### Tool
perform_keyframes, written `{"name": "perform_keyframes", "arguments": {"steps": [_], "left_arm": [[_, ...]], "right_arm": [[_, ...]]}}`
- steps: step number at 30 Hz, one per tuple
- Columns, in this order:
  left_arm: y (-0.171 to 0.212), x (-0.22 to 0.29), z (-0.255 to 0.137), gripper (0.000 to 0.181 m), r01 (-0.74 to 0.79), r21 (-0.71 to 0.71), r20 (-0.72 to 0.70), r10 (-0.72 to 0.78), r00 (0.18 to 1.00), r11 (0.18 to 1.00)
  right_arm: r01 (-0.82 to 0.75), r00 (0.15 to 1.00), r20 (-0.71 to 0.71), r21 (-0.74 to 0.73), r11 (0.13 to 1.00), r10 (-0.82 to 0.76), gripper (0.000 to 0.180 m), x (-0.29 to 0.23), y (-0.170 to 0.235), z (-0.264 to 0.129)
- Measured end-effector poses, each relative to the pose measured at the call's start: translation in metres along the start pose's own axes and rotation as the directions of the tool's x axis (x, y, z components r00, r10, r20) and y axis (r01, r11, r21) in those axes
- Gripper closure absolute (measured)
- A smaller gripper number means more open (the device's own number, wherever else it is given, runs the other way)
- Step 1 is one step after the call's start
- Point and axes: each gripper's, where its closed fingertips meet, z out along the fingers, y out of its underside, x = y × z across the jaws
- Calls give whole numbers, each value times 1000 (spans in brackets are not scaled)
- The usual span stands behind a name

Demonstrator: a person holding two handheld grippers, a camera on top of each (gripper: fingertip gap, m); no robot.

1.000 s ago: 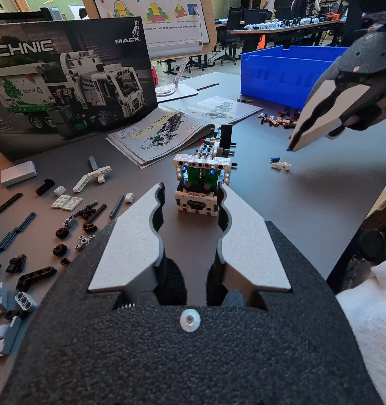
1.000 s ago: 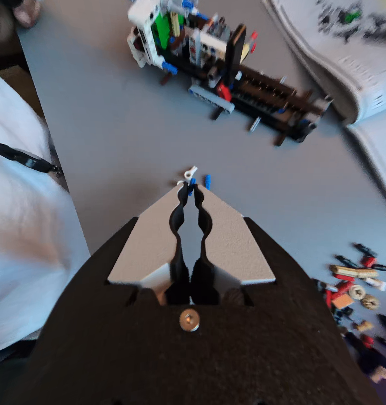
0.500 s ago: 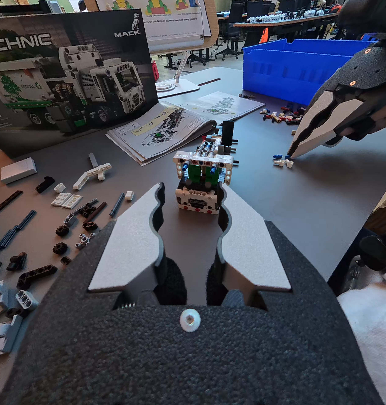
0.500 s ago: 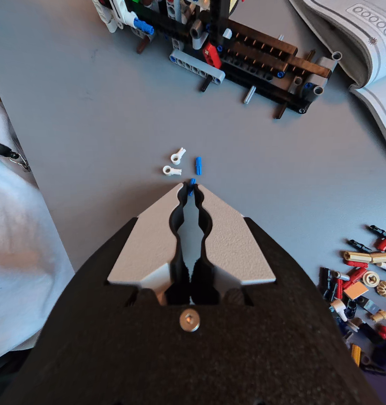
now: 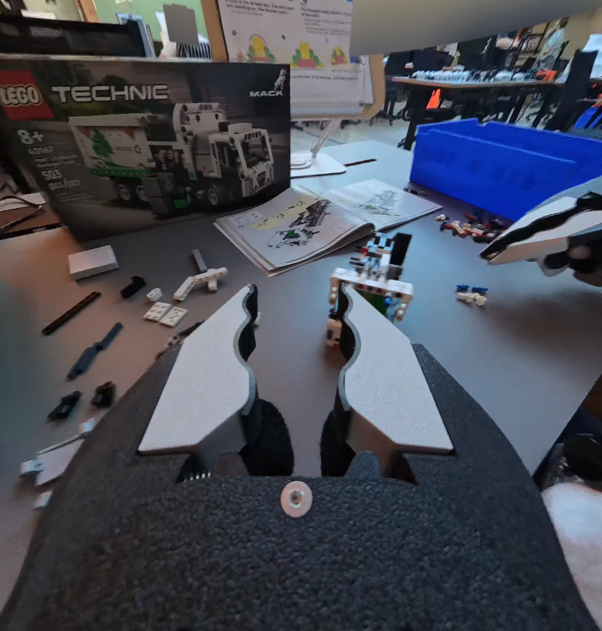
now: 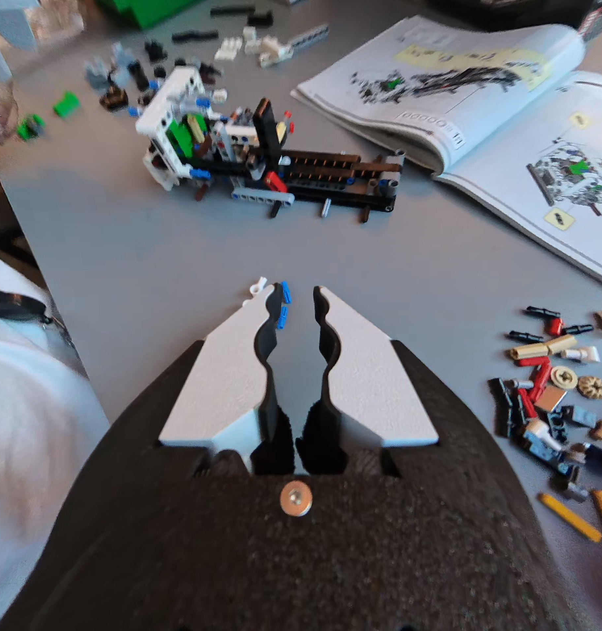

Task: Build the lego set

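The part-built truck chassis [image 6: 258, 164], white cab end and long black frame, stands on the grey table [image 6: 156, 256]. In the left wrist view the chassis [image 5: 371, 283] is just beyond my right fingertip. My left gripper [image 5: 297, 297] is open and empty, low over the table. My right gripper [image 6: 297, 290] is open and empty above two small blue pins [image 6: 285, 293] that lie on the table by its left finger. A white connector [image 6: 258, 286] lies just left of them. The right gripper [image 5: 489, 254] also shows at the right of the left wrist view, above these small parts [image 5: 470, 294].
The open instruction booklet [image 6: 463, 102] lies behind the chassis, with the set's box [image 5: 139, 146] and a blue bin [image 5: 497, 164] farther back. A pile of small parts [image 6: 549, 382] lies at the right. Loose black and white parts [image 5: 163, 307] lie at the left. The grippers' ends are close to 25 cm from one another. The white connector [image 6: 258, 286] sits 4 cm or so from the ends of my right fingers. Seen from the left wrist view [image 5: 470, 294] as well.
My right gripper has opened and drawn back; the blue pin at its tips now lies on the table. My left gripper has shifted left, so the chassis sits off to its right.
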Motion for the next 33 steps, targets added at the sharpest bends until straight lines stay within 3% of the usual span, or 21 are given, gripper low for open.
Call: {"name": "perform_keyframes", "arguments": {"steps": [1, 8, 13, 18, 21, 33], "left_arm": [[-1, -12, -2, 137, -3, -32, 20, 4, 1000, 999], [25, -104, -12, 133, -131, -421, 174, 221, 960, 898], [64, -131, -17, 131, -54, -605, 163, 190, 968, 794], [71, -144, -12, 131, -16, -655, 165, 164, 973, 756], [63, -139, -4, 132, -17, -632, 151, 144, 978, 775], [51, -130, 15, 138, -107, -607, 143, 241, 960, 787]], "right_arm": [[-29, 1000, -8, 32, 999, 30, 162, -1, -2, -3], [-76, 993, -82, 129, 989, 87, 164, -2, -3, -12], [-43, 979, -191, 173, 984, 76, 165, 13, -5, -20], [-4, 960, -272, 248, 969, 74, 167, 26, -13, -32], [12, 944, -319, 299, 954, 88, 169, 36, -17, -38], [19, 937, -329, 391, 920, 121, 169, 49, -29, -48]]}}
